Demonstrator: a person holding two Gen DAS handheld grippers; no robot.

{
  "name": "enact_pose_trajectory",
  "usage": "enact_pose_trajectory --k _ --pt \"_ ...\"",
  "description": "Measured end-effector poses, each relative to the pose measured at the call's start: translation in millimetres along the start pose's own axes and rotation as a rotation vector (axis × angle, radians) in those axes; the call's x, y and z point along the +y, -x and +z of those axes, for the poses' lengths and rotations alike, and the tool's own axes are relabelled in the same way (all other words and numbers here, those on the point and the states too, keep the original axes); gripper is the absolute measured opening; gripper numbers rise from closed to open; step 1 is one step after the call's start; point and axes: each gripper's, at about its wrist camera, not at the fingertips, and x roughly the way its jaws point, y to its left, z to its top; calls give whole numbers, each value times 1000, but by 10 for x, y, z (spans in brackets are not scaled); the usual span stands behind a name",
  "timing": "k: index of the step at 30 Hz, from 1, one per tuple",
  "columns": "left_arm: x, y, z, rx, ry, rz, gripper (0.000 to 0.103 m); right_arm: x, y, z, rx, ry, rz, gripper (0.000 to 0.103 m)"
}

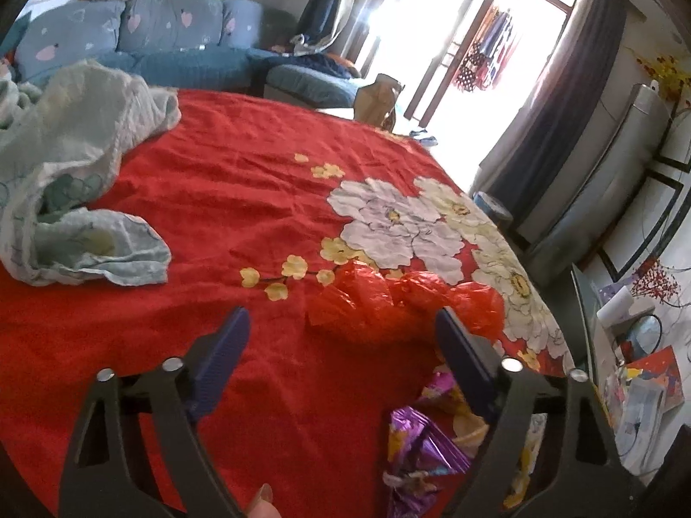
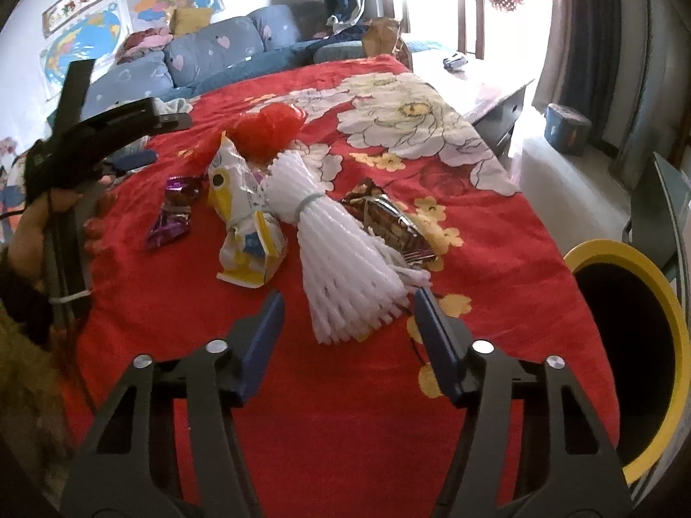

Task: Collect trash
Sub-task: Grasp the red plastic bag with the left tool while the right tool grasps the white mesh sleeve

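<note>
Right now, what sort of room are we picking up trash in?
Most likely a home living room: a blue sofa with heart-print cushions behind a table under a red floral cloth, wall maps, and curtains beside a bright balcony door.

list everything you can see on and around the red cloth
red cloth: 1, red with white and yellow flowers, covers the surface
red plastic bag: 1, red, crumpled, ahead of the left gripper
foam net sleeve: 1, white, banded, centre of the cloth
snack bag: 1, white and yellow, left of the foam
purple wrapper: 1, purple foil, left of the snack bag
brown wrapper: 1, brown foil, right of the foam
green cloth: 1, pale green, bunched at the far left
bin: 1, yellow rim, right of the cloth
sofa: 1, blue, behind
left gripper: open
right gripper: open
</note>
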Motion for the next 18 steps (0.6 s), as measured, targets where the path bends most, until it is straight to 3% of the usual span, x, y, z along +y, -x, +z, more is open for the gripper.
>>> enact_pose_trajectory --k 14,18 --pt "27 -394 2 101 29 -45 45 -51 -45 -29 13 -20 12 28" --pt "3 -388 -23 112 21 -57 28 -54 -39 -33 15 -21 22 21"
